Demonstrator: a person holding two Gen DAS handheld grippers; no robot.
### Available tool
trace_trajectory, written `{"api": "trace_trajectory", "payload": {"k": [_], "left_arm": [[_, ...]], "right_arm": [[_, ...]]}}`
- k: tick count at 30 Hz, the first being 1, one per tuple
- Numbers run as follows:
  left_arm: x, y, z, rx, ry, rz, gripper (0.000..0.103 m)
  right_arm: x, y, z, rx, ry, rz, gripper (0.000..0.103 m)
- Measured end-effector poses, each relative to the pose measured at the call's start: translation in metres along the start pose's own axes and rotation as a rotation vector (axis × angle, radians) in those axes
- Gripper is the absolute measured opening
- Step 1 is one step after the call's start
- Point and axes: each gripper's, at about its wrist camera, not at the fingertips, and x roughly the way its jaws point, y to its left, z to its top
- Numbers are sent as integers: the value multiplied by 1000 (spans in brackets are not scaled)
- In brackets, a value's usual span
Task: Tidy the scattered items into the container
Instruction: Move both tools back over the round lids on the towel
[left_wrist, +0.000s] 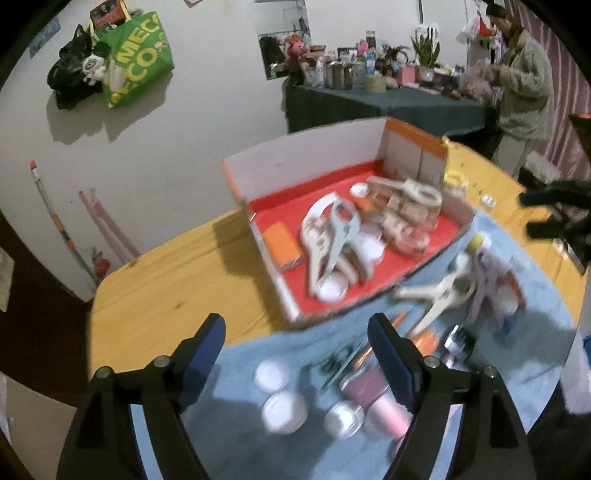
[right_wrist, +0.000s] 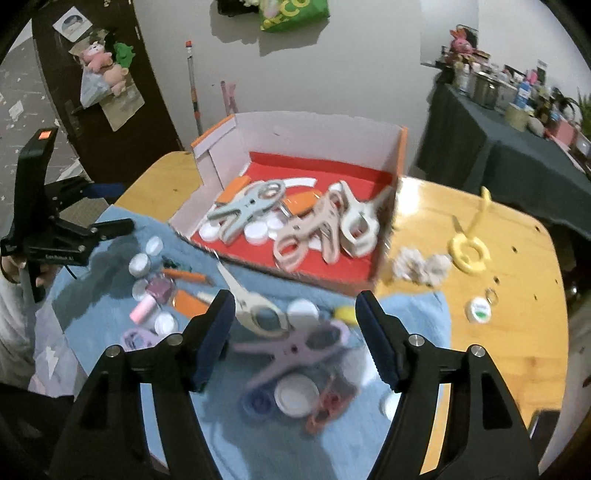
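Both my grippers, left (left_wrist: 297, 363) and right (right_wrist: 295, 334), gape wide, clasping nothing. Under the right lies a lilac plastic clothes peg (right_wrist: 291, 350) on the blue towel (right_wrist: 406, 314), just short of the orange-walled, red-floored cardboard box (right_wrist: 295, 127). Likely light, stiff, slick; I'd pinch across its pivot.

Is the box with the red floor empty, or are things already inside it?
Not empty. The box already holds several large clips and white caps on its red floor.
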Motion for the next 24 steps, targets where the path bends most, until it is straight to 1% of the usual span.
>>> {"api": "trace_trajectory", "payload": {"k": [2,6,10,13,15,18,24], "left_arm": [[1,4,-13,4,13,35,81],[9,13,-40,-9,44,65,82],[14,20,-63,-26,65,86,82],[17,23,-73,-35,68,89,82],[18,23,-78,-34,70,84,82],[21,23,-84,-27,77,78,82],[30,21,-88,-21,87,71,82]], "right_arm": [[-7,-7,-9,8,-7,-34,67],[-17,-25,-27,40,-18,-88,67],[-9,-47,-47,57,26,-161,67],[5,-56,-66,45,76,-207,67],[12,-60,-76,47,98,-208,67],[19,-65,-87,59,119,-185,67],[28,-66,-93,60,133,-181,66]]}}
